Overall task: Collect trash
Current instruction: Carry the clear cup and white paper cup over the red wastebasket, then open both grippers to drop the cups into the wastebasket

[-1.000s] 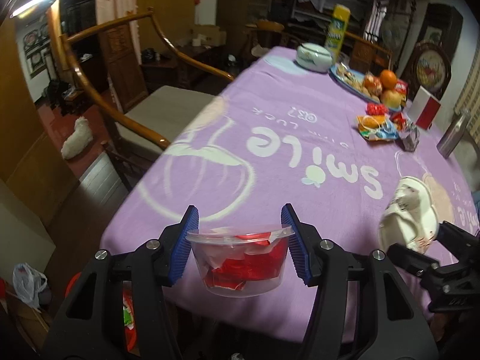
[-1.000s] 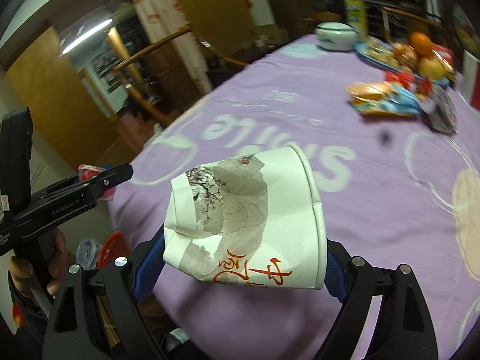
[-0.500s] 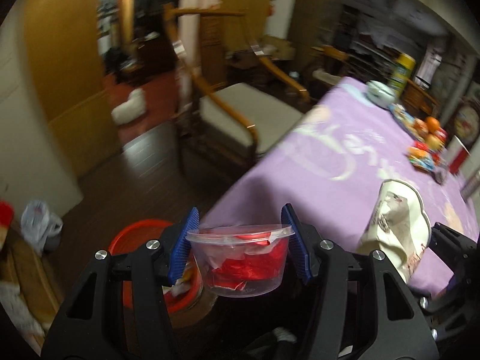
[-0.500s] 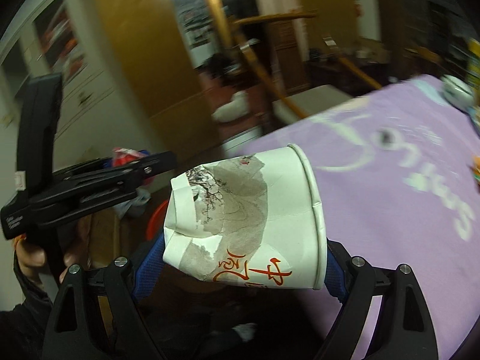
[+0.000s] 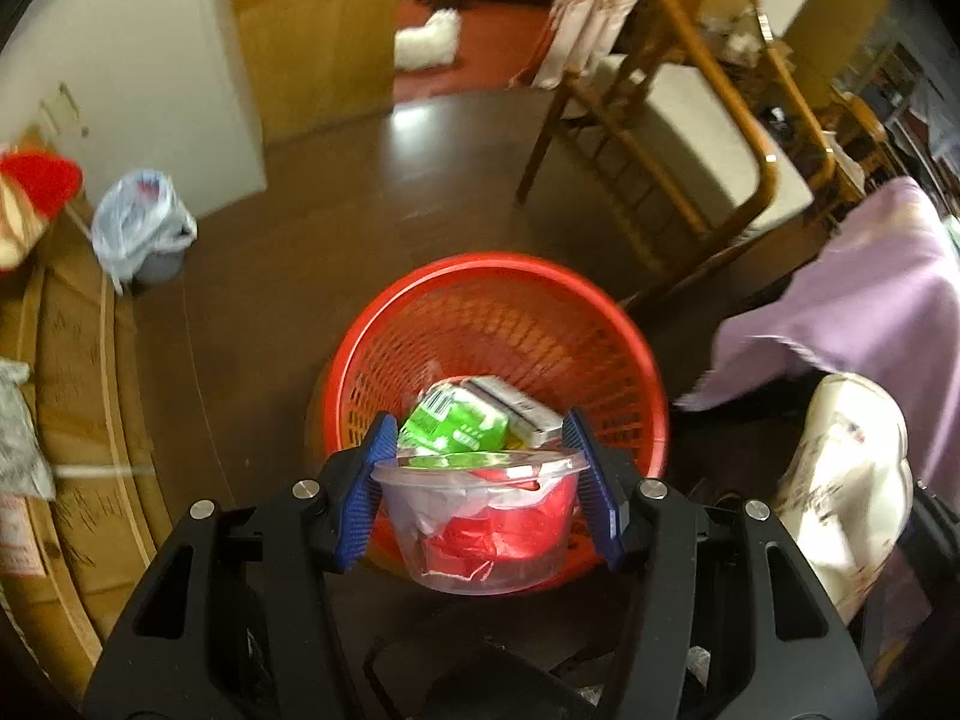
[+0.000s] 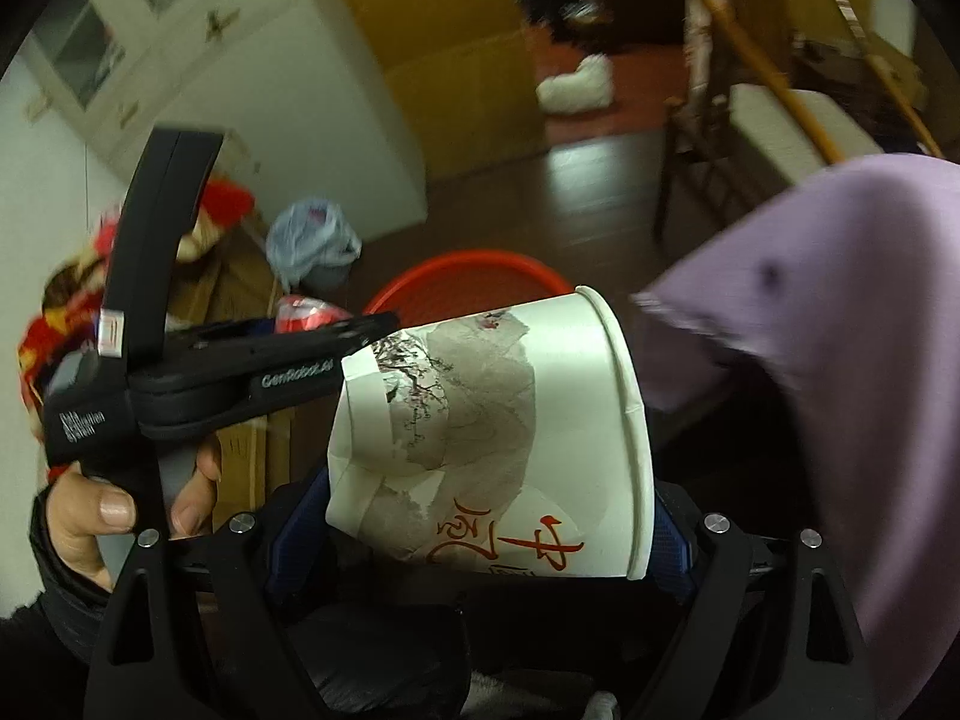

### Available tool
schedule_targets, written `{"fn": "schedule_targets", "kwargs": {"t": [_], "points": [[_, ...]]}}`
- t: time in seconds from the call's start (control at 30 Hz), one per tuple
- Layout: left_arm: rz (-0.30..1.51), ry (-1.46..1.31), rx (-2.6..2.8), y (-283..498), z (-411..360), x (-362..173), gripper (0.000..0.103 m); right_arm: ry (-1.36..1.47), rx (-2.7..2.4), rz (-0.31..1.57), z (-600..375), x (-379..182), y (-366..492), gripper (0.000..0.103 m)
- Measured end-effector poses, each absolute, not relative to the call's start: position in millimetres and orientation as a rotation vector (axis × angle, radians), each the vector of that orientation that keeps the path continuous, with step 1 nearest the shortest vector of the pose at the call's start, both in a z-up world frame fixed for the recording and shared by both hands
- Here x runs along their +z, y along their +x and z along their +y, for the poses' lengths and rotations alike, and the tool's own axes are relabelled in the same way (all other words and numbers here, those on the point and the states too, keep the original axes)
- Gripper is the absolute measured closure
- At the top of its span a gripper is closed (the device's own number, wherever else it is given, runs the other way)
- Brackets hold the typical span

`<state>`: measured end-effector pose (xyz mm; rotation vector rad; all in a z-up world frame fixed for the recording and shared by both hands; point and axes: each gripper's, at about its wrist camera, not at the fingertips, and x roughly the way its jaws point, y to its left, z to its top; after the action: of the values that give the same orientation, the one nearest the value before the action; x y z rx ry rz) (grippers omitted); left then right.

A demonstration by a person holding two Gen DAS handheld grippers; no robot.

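Red mesh bin (image 5: 498,324) at frame centre, cartons inside. Left tongs (image 5: 483,489) grasp clear tub (image 5: 480,522); right tongs (image 6: 480,531) grasp crushed paper cup (image 6: 498,438). Earlier: worktop (image 5: 864,300) below; now at right edge.

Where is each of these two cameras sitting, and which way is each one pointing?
Left wrist: sits on the left gripper, looking down into the red basket; its own fingers clamp a clear plastic cup.
Right wrist: sits on the right gripper, looking down and across; its fingers hold a crumpled paper cup, and the person's left hand shows.
Shared: basket, paper cup, purple tablecloth, white plastic bag.
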<state>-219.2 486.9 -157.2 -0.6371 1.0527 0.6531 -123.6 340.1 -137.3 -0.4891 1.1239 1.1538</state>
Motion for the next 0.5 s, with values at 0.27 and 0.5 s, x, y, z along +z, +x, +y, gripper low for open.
{"fn": "schedule_targets", "kwargs": {"t": [0.27,0.5], "points": [[1.093,-0.693,0.682,-212,518,-190,0.047,-0.561,1.150,1.208,380,-186,-127,0.016],[1.108,-0.688,0.712,-197,525,-200,0.046,-0.546,1.138,1.248,392,-211,-119,0.021]]}}
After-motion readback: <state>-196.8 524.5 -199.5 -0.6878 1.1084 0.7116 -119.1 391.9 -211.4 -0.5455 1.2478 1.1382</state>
